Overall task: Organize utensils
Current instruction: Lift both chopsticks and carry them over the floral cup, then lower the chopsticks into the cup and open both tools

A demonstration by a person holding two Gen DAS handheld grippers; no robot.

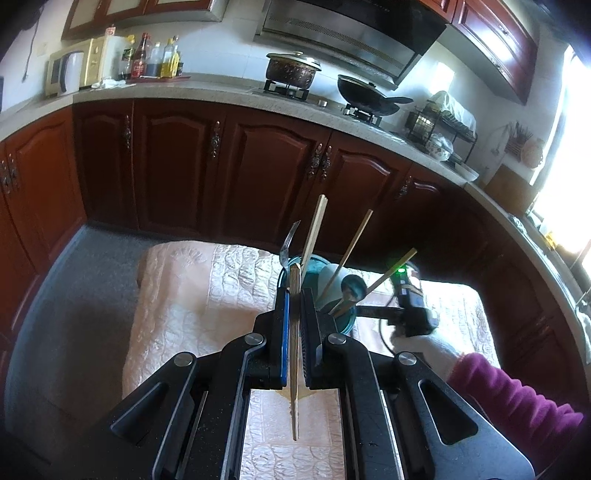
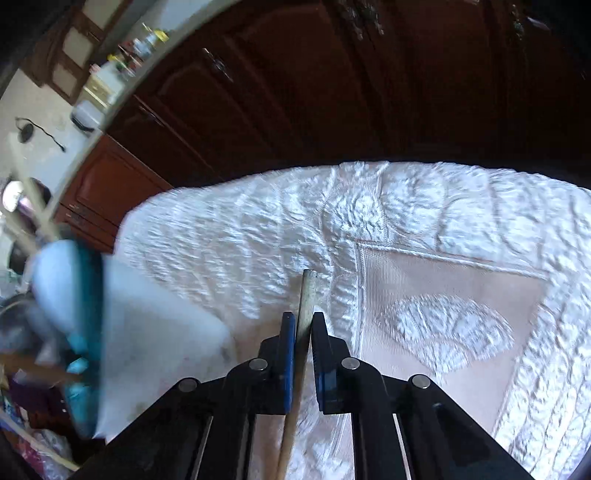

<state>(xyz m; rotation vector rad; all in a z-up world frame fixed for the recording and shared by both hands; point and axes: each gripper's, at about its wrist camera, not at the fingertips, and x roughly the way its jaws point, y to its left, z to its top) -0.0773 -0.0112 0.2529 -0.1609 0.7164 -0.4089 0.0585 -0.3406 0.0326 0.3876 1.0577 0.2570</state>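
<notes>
The left gripper (image 1: 294, 291) is clamped narrow on a single wooden chopstick (image 1: 294, 350), which runs upright between the blue-padded jaws, its lower end hanging over the cloth. Just beyond it stands a teal holder cup (image 1: 341, 314) with a metal fork (image 1: 290, 242), more chopsticks (image 1: 314, 232) and a spoon (image 1: 352, 288) leaning out of it.

The right gripper (image 2: 303, 319) is likewise closed on a chopstick (image 2: 301, 354), the blunt tip poking a little past the fingertips; in the left wrist view this gripper (image 1: 408, 306) sits right of the cup, with a white-gloved hand (image 1: 424, 349) and purple sleeve behind it. The cup (image 2: 79, 332) shows only as a blurred teal shape at the left edge of the right wrist view.

Everything rests on a table covered with a quilted pale pink cloth (image 1: 177, 295), brightly sunlit on its right part. Behind it run dark red wooden cabinets (image 1: 177, 162) under a speckled countertop (image 1: 207, 92), which carries a microwave (image 1: 75, 66), bottles (image 1: 155, 57), a pot (image 1: 291, 70) and a wok (image 1: 369, 94) on the hob. A range hood (image 1: 351, 33) hangs above.
</notes>
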